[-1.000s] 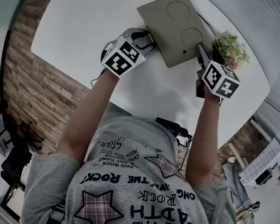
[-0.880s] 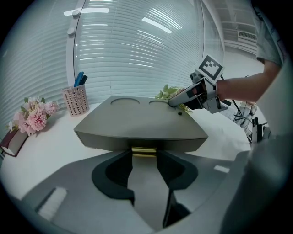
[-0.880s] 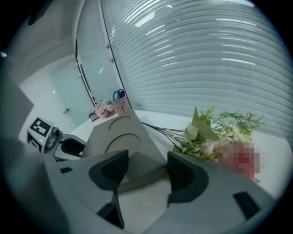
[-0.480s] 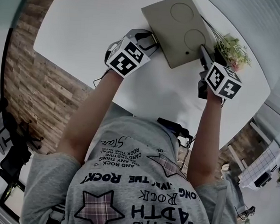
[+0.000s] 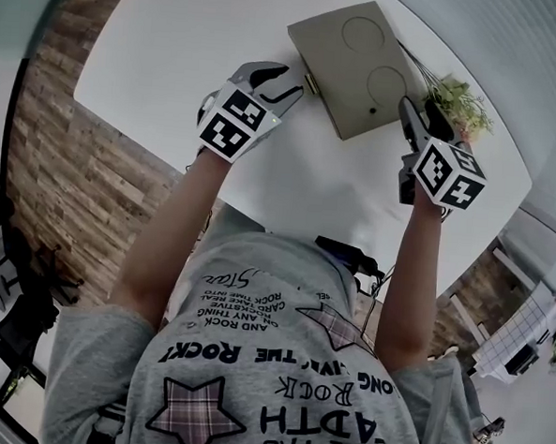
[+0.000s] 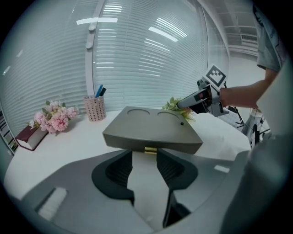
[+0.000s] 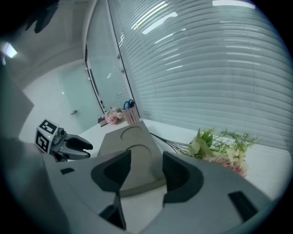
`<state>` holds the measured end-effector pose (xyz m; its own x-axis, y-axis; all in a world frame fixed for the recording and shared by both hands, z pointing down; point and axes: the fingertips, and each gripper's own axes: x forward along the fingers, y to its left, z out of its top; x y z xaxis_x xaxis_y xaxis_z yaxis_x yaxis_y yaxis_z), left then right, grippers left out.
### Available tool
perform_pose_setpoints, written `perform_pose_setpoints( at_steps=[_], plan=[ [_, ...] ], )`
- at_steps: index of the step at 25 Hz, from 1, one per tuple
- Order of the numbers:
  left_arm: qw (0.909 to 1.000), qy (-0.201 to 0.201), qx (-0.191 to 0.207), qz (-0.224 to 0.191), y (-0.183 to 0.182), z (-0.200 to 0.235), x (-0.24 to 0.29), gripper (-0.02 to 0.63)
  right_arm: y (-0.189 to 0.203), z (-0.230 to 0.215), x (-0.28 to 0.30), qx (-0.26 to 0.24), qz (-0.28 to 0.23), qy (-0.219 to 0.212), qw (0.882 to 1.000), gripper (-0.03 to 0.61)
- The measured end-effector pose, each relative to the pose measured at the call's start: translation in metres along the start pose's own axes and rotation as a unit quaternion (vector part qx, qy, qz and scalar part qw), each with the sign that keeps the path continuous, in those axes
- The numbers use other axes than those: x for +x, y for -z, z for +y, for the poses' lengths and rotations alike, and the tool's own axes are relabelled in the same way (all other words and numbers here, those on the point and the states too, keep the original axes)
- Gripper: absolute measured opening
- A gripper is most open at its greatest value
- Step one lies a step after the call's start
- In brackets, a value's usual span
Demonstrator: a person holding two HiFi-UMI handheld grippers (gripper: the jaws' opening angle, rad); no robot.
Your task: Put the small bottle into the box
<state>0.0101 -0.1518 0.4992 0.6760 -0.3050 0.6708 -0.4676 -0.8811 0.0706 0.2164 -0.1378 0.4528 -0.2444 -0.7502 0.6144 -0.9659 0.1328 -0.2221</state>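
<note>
Movement was small here. Compared with a second back, both tools were seen lifted a touch and eased off the box (image 5: 349, 56), which was left sitting shut on the white table (image 5: 166, 59). The left gripper (image 5: 296, 80) was hung just beside the box's near edge, lined up with the little gold clasp (image 6: 150, 150). Its jaws were held wide apart, with nothing between them but bare tabletop. The right gripper (image 5: 418, 112) was parked by the box's right-hand corner, next to the spray of flowers (image 5: 459, 96). It was also spread open and empty. Only the lid's edge was framed between its pads, and no contact could be made out.

The small bottle wasn't found in any view. Whether it was already inside the box or somewhere out of frame couldn't be told. The two round recesses in the lid were seen bare.

For the task, not much was gained. The lid wasn't raised, and the box looked unmoved next to the flowers. The lift was probably better read as a reset than as progress. The clasp likely still had to be undone, with the box steadied from the other side so it wouldn't be slid across that smooth top.
</note>
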Motion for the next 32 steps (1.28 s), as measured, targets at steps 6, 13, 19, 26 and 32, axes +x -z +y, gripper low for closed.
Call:
perform_pose_setpoints(
  at_steps=[6, 13, 19, 26, 32],
  plan=[
    [0.997, -0.02, -0.005, -0.075, -0.027, 0.011, -0.036, 0.036, -0.022, 0.03, -0.026, -0.042, -0.039, -0.018, 0.998, 0.05],
    [0.992, -0.031, 0.031, -0.119, -0.061, -0.006, -0.079, 0.011, -0.071, 0.068, -0.085, -0.083, -0.139, -0.031, 0.986, 0.021],
    [0.9821, -0.044, 0.063, -0.172, -0.1, -0.021, -0.121, 0.009, -0.099, 0.097, -0.134, -0.094, -0.202, -0.023, 0.975, 0.02],
    [0.968, -0.066, 0.098, -0.222, -0.137, -0.033, -0.176, 0.009, -0.125, 0.126, -0.191, -0.124, -0.246, -0.009, 0.961, 0.018],
    [0.9619, -0.082, 0.111, -0.236, -0.151, -0.031, -0.208, 0.009, -0.139, 0.142, -0.229, -0.131, -0.278, 0.001, 0.952, 0.015]
  ],
)
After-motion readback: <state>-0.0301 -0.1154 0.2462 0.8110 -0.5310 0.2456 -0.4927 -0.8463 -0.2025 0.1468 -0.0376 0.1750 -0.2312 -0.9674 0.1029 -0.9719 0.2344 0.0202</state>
